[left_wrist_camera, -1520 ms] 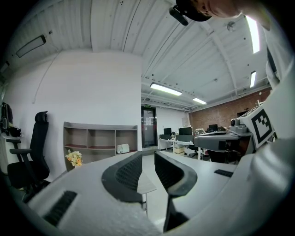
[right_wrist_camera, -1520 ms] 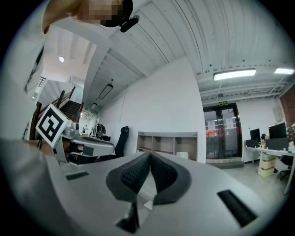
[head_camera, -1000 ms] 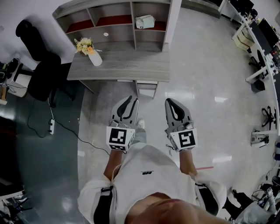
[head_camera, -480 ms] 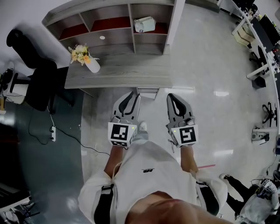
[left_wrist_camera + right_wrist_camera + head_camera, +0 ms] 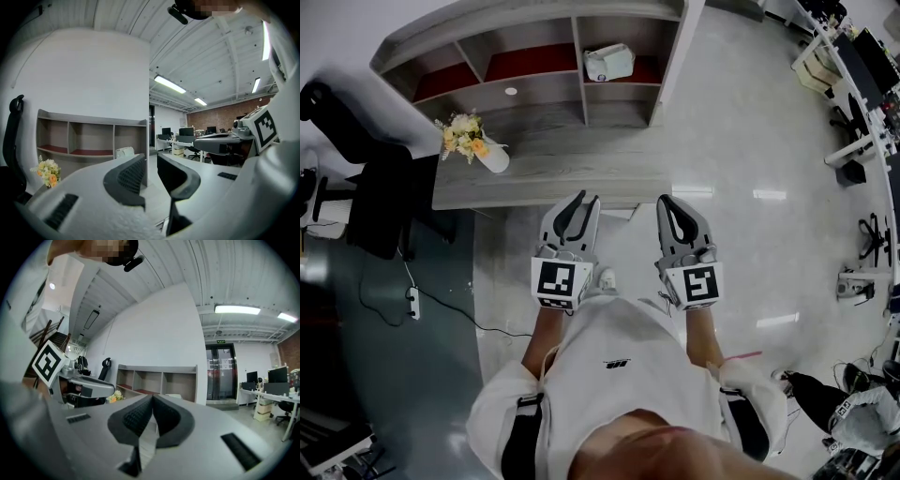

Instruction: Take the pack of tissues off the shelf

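Inside the right bay of the shelf [image 5: 544, 82] a pack of tissues [image 5: 608, 63] is kept, print seemingly illegible; left gripper [image 5: 588, 199] is held parted and empty, right gripper [image 5: 666, 201] closed.

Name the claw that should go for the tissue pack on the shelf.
Left, likely. The left claw has its jaws apart and empty, and the tissue pack lies nearer its line; the right claw has its jaws together.

Against the wall, shelf [image 5: 534, 56]; in its right compartment, tissues [image 5: 608, 63]. Before the shelf, desk [image 5: 581, 178]; on the desk's left end, vase [image 5: 492, 156]. Left of the desk, chair [image 5: 366, 187]; on the floor nearer, power strip [image 5: 413, 302]. Side by side at the desk's front edge, left gripper [image 5: 587, 198] and right gripper [image 5: 666, 200], well apart from the tissues.
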The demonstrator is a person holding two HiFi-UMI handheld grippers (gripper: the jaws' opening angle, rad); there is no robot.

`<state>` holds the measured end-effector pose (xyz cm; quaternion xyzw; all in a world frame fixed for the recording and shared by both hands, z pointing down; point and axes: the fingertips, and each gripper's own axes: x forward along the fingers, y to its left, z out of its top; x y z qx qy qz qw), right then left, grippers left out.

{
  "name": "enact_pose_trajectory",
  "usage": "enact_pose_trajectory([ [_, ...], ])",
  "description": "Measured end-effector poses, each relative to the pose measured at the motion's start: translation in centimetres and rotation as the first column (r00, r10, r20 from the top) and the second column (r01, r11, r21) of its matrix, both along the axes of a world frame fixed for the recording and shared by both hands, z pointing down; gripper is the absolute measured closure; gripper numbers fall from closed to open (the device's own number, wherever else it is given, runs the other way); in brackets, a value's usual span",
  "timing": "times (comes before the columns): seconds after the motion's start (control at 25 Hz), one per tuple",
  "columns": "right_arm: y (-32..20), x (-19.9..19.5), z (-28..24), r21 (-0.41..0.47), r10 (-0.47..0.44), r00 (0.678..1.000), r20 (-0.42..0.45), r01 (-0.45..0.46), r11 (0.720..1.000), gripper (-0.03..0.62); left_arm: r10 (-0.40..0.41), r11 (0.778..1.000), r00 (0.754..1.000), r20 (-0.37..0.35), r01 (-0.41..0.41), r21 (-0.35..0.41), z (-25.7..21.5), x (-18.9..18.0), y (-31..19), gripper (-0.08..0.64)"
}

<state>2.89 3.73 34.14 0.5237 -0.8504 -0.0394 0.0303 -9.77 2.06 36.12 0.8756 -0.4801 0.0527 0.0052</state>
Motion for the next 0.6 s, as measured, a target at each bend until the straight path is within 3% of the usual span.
enact_pose_trajectory([
  [0.32,-4.1,0.4,0.8,-0.051,0.042,0.999,-0.028,-0.043,0.998,0.566,0.010,1.000,1.000,-0.001,-0.010,0.013,0.2,-0.1,-4.6,0.463],
  [0.6,-7.9,0.3,0.6,-0.020,0.029,0.999,-0.018,-0.029,0.999,0.566,0.022,1.000,1.000,0.005,-0.022,0.003,0.4,0.5,-8.2,0.463],
])
